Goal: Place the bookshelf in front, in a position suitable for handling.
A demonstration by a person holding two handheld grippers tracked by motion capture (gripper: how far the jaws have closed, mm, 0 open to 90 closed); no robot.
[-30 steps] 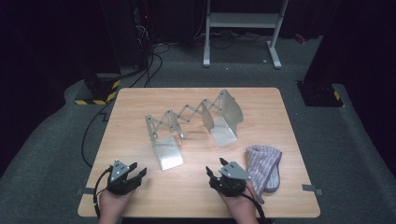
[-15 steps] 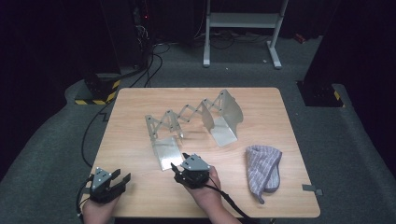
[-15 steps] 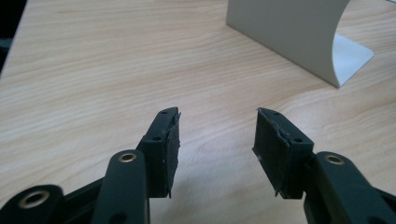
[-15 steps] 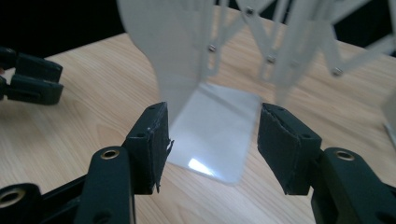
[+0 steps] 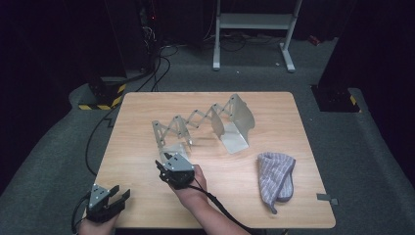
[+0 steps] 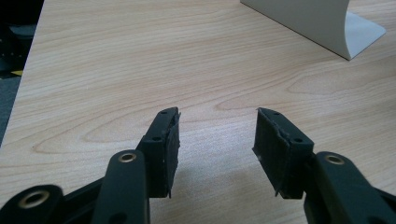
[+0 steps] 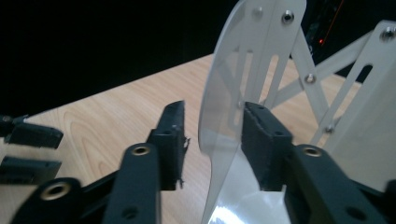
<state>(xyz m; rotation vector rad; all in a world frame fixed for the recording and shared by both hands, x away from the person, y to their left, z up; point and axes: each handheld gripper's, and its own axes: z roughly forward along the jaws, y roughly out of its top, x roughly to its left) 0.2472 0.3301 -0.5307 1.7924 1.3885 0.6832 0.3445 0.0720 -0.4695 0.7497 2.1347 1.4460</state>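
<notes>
A metal expanding rack [image 5: 195,122] with scissor links lies across the middle of the wooden table [image 5: 274,110]. My right gripper [image 5: 164,162] is at the rack's near left end. Its jaws straddle the upright end plate [image 7: 233,70]. They have just been closing. The right pad lies against the plate, and a gap remains at the left pad [image 7: 175,135]. My left gripper [image 5: 120,196] hovers open over the table's near left corner with nothing between its jaws [image 6: 217,135]. It also appears as my left gripper [image 7: 23,149] at the left edge of the right gripper view.
A striped grey cloth [image 5: 276,176] lies crumpled at the near right of the table. The rack's other curved end plate [image 5: 235,120] stands right of centre. A pale plate [image 6: 317,23] of the rack is far ahead of the left jaws. Cables and a white stand [image 5: 254,29] lie beyond the table.
My right gripper has moved left from beside the cloth to the rack's left end plate, and its jaws have narrowed. The left gripper has drifted left and nearer to the table's corner.
</notes>
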